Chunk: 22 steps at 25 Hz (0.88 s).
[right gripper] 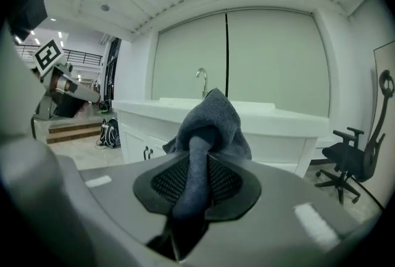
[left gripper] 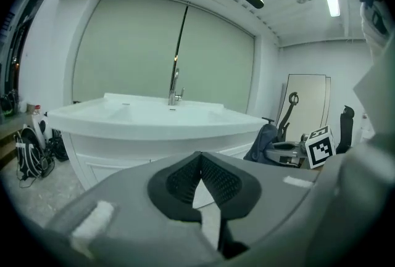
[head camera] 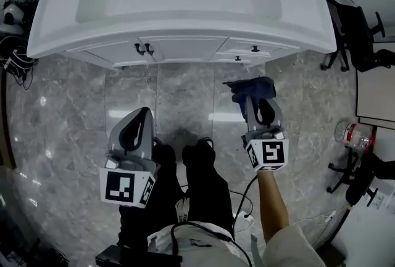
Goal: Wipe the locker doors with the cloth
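Observation:
A dark blue cloth hangs bunched from my right gripper, which is shut on it; in the right gripper view the cloth runs between the jaws and rises above them. My left gripper is shut with nothing in it, its black pads meeting at the tips. Both grippers are held over the floor, short of the white cabinet doors under the washbasin. The doors carry small black handles. From the left gripper view the cabinet front is straight ahead.
Grey marble floor tiles spread in front of the cabinet. Black office chairs stand at the right, with a plastic bottle near them. Bags and cables lie at the left. The person's legs and shoes are below.

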Available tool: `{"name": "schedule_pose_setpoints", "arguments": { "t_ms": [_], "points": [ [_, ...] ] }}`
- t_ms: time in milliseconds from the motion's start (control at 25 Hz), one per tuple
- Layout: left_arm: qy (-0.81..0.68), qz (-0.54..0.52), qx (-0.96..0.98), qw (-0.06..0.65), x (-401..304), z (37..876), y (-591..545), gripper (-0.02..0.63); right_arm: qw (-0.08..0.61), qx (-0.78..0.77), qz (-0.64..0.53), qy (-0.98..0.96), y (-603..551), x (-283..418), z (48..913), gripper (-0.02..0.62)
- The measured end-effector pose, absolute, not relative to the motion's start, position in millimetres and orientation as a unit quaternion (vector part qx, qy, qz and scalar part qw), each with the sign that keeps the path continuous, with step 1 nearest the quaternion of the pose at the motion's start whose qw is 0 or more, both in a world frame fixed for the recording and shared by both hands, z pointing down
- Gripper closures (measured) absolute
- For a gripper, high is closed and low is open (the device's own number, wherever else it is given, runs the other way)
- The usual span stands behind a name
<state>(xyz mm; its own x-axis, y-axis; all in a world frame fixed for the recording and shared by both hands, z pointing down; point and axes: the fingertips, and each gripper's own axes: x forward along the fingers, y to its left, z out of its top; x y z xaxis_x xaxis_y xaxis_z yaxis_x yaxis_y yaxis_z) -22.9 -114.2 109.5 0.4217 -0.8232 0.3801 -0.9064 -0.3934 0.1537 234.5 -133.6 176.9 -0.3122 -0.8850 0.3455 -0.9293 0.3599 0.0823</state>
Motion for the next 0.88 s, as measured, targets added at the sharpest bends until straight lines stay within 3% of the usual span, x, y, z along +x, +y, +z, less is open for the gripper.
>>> {"name": "schedule_pose_setpoints", "arguments": {
  "t_ms": [440,880],
  "points": [
    [-0.533,0.107,0.825,0.155,17,-95,-80,0.604,0.137,0.560,0.074,-0.813,-80,251,-32,0.514],
    [-0.480,0.091,0.863,0.128,45,-174,5,0.604,0.103,0.584,0.041,-0.804,8,237,-162,0.514]
  ]
}}
